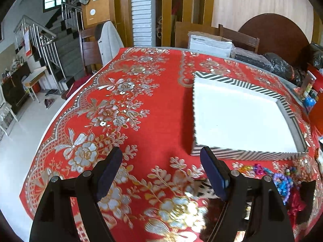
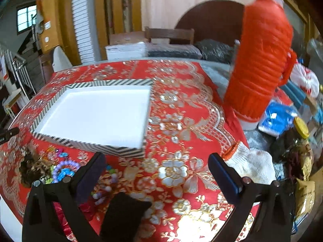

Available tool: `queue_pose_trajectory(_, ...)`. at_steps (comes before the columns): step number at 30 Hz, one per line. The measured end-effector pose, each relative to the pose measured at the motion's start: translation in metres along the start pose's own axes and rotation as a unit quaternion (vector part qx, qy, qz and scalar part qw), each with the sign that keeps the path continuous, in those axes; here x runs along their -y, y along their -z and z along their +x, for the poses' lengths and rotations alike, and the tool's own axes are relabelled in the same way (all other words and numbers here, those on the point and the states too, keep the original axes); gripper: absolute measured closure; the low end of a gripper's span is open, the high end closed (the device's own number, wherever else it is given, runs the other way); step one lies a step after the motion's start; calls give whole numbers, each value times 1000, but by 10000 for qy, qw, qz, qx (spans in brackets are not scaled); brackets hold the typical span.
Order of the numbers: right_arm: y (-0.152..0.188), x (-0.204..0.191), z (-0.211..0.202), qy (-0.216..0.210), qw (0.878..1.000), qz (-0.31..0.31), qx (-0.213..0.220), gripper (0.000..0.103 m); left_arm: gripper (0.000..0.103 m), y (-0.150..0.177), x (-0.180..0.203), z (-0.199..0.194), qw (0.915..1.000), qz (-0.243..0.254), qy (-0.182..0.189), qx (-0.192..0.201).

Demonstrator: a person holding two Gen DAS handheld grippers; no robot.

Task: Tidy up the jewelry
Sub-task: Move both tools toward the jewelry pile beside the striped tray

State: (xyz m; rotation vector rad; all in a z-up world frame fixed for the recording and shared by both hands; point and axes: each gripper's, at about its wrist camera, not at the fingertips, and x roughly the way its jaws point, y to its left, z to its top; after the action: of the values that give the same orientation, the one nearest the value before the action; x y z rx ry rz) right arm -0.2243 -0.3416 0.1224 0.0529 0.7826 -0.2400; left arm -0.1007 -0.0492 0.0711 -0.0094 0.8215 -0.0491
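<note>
A shallow box with a white inside and black-and-white striped walls (image 1: 252, 89) (image 2: 113, 82) lies on the red flowered tablecloth (image 1: 141, 100) (image 2: 177, 121). Nothing is in it. Colourful bead jewelry (image 1: 280, 181) (image 2: 64, 169) lies in a loose pile in front of the box. My left gripper (image 1: 161, 165) hovers open left of the pile, holding nothing. My right gripper (image 2: 156, 170) hovers open right of the pile, also holding nothing. A black pouch (image 2: 123, 215) lies below it.
A tall orange wrapped flask (image 2: 260, 60) stands at the right, beside a white work glove (image 2: 252, 161), a yellow-lidded jar (image 2: 301, 133) and bags. Boxes and black bags (image 1: 278, 64) crowd the far table edge. A dried brown bunch (image 2: 32, 167) lies left of the beads.
</note>
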Motion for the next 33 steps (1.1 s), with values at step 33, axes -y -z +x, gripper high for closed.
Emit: queue_pose_trajectory(33,14,-45,-17,-694,9975,-147,-37,0,38,28,35,-30,9989,392,266,-9)
